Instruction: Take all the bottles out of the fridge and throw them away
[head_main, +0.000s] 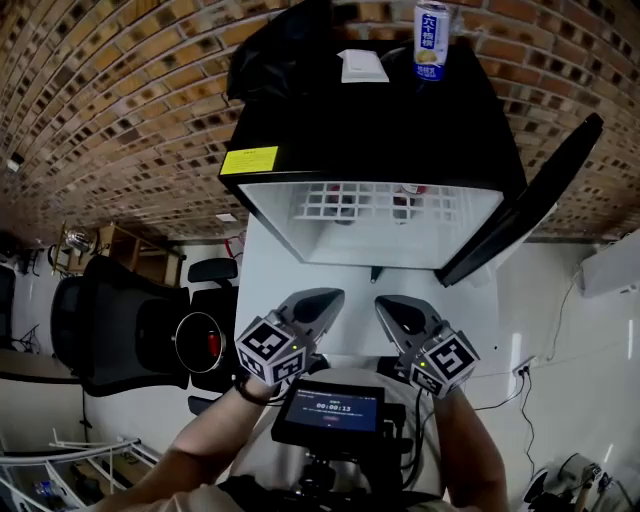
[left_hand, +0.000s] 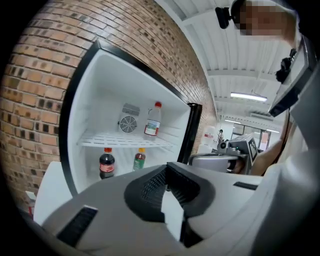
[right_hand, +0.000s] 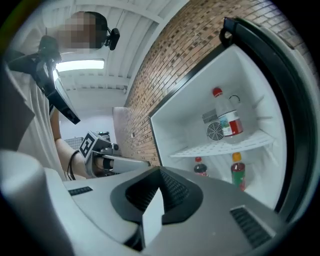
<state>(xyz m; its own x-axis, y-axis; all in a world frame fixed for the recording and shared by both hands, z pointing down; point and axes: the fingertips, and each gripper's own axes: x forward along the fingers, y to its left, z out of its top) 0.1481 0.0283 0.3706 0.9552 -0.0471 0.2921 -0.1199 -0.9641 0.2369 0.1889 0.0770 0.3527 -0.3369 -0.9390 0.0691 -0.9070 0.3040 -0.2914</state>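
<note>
A small black fridge (head_main: 300, 130) stands open, its door (head_main: 530, 200) swung out to the right. On its white wire shelf stands a clear bottle with a red cap (left_hand: 153, 121) (right_hand: 227, 116). Below the shelf are a dark cola bottle (left_hand: 106, 163) (right_hand: 200, 167) and a green bottle with an orange cap (left_hand: 139, 159) (right_hand: 238, 172). My left gripper (head_main: 325, 300) (left_hand: 167, 180) and right gripper (head_main: 392, 305) (right_hand: 159, 187) hang side by side in front of the fridge, short of its opening. Both are shut and hold nothing.
On top of the fridge stand a blue-and-white can (head_main: 431, 40), a white paper (head_main: 362, 65) and a black bag (head_main: 280, 50). The fridge rests on a white table (head_main: 270, 280). A black office chair (head_main: 120, 330) is at the left. A brick wall (head_main: 100, 100) runs behind.
</note>
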